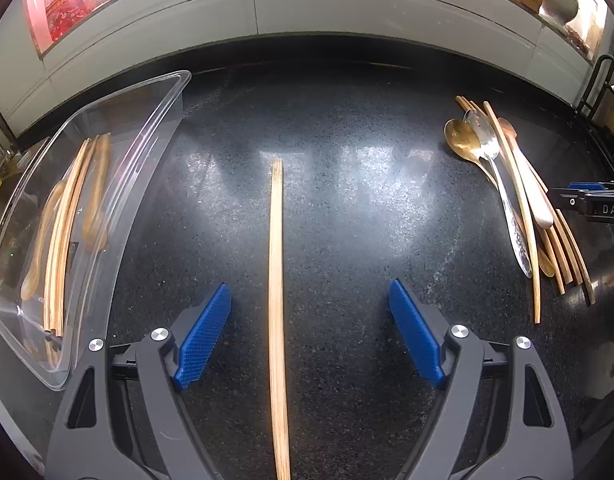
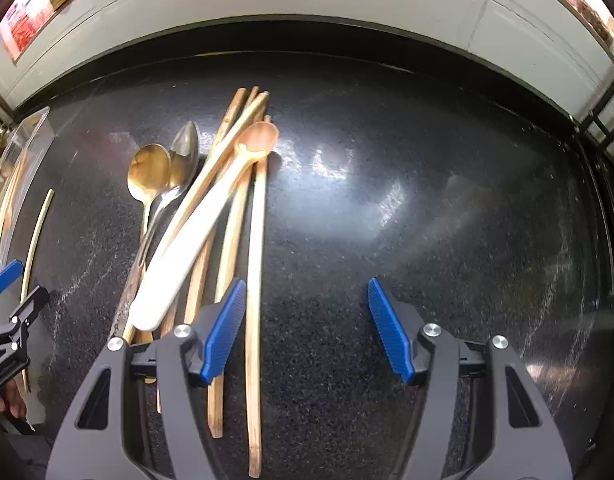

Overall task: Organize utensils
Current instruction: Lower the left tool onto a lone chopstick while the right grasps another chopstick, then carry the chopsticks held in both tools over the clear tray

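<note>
Chopstick (image 1: pixel 276 300), pale bamboo, lies alone on the black speckled table (image 1: pixel 347 208) in the left wrist view, its long axis running straight away from the camera toward the wall. The left hand-held gripper (image 1: pixel 309 330) stands wide open astride it, blue pads clear of the wood. A clear container (image 1: pixel 155 168) on the left holds more chopsticks.

Right wrist view: a pile of utensils (image 2: pixel 211 216), lying lengthwise and fanning toward the wall, mixes chopsticks, metal spoons and a white-handled spoon (image 2: pixel 195 236). The right hand-held gripper (image 2: pixel 305 326) is open and holds nothing; one chopstick runs just inside its left pad.
</note>
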The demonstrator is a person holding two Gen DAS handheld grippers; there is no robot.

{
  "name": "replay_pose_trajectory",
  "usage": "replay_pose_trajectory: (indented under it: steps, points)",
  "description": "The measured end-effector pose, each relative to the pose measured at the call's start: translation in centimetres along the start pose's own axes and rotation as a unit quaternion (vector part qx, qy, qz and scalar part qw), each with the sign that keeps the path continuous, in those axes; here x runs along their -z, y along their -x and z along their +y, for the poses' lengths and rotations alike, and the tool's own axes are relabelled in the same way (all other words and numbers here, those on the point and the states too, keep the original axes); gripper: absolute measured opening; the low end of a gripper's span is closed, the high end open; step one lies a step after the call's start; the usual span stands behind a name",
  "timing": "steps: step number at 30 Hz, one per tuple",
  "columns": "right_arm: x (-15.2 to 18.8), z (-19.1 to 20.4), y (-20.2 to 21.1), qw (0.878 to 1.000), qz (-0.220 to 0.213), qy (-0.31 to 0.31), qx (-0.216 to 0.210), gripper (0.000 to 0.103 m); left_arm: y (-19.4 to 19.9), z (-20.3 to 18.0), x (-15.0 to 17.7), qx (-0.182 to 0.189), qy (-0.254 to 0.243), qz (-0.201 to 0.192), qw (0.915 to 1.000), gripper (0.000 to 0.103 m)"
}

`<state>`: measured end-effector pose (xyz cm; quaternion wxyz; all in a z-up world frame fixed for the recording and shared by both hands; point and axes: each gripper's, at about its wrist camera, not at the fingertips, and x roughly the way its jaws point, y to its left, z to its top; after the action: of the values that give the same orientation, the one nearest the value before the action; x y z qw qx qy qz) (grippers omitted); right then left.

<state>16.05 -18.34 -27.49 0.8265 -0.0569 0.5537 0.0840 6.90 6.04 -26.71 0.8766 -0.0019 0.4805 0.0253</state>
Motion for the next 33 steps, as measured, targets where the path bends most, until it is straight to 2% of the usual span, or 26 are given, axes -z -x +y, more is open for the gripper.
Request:
replay_pose_trajectory:
  steps: [3,5,7,9,11,15,16,22,33]
  points:
    - [-0.6,0.2,-0.2,1.000,0.001,-0.001,-0.002,0.061,0.1,-0.1,0.1,-0.001,0.000,-0.003,1.0000,0.078]
    - [-0.6,0.4,-0.1,1.000,0.000,0.003,-0.004,0.050,0.3,-0.2,0.3,0.000,-0.001,-0.006,1.0000,0.073]
    - [-0.8,0.9,0.1,1.000,0.001,0.008,-0.009,0.023,0.6,-0.6,0.4,0.004,-0.007,-0.009,0.9999,0.061]
    - [-0.8,1.2,0.0,1.000,0.009,0.014,-0.019,0.009,0.7,-0.8,0.4,0.004,-0.008,-0.011,0.9999,0.053]
    - [-0.9,1.2,0.1,1.000,0.014,0.011,-0.024,0.007,0.8,-0.5,0.3,-0.001,0.005,-0.009,0.9999,0.045]
    - [-0.7,0.9,0.1,0.999,0.019,0.007,-0.025,0.007,0.9,0.4,0.0,-0.015,0.023,-0.003,0.9996,0.009]
    - [-0.6,0.7,0.2,0.999,0.021,0.003,-0.025,0.007,0.8,0.6,0.0,-0.017,0.023,0.000,0.9996,0.006]
    - [0.0,-0.6,1.3,1.000,0.015,-0.015,-0.017,0.007,1.0,0.7,-0.7,-0.024,0.022,0.008,0.9995,0.006]
    - [0.6,-2.3,5.5,0.998,-0.024,-0.054,-0.017,0.007,5.2,1.7,-3.7,-0.016,0.028,-0.032,0.9990,0.006]
